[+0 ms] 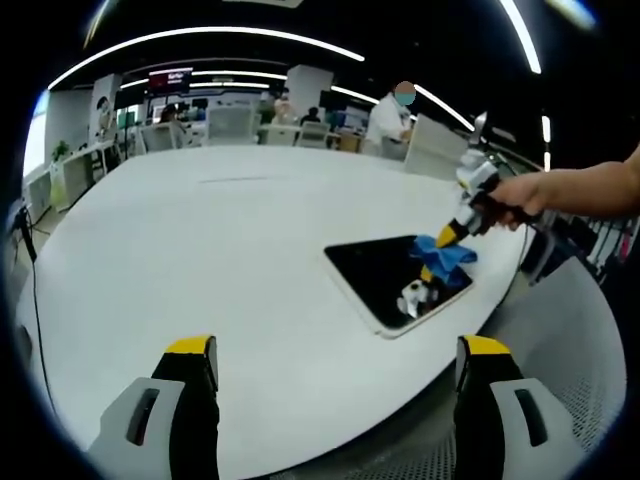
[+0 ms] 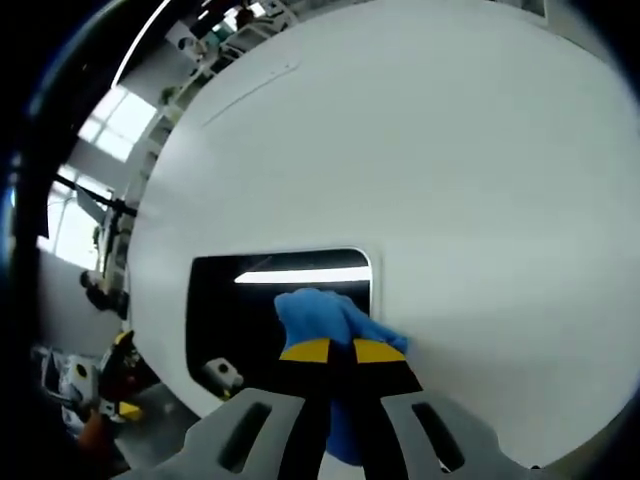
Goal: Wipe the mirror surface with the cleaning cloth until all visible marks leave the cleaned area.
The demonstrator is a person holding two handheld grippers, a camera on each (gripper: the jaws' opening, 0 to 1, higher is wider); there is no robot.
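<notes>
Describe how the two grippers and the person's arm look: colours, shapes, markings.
The left gripper has two blocky grey jaws with slotted sides, black inner faces and yellow tips. The right gripper matches: grey slotted jaws, black fingers, yellow bands at the tips. Seen from the left gripper view, the right gripper has a silver-grey body and a dark grip. The hand and forearm on it are bare; no sleeve shows.

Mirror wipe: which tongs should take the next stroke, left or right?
Right. The right tongs are shut on the blue cloth, which lies on the mirror. The left tongs are open, hold nothing and hover over the white table, short of the mirror.
</notes>
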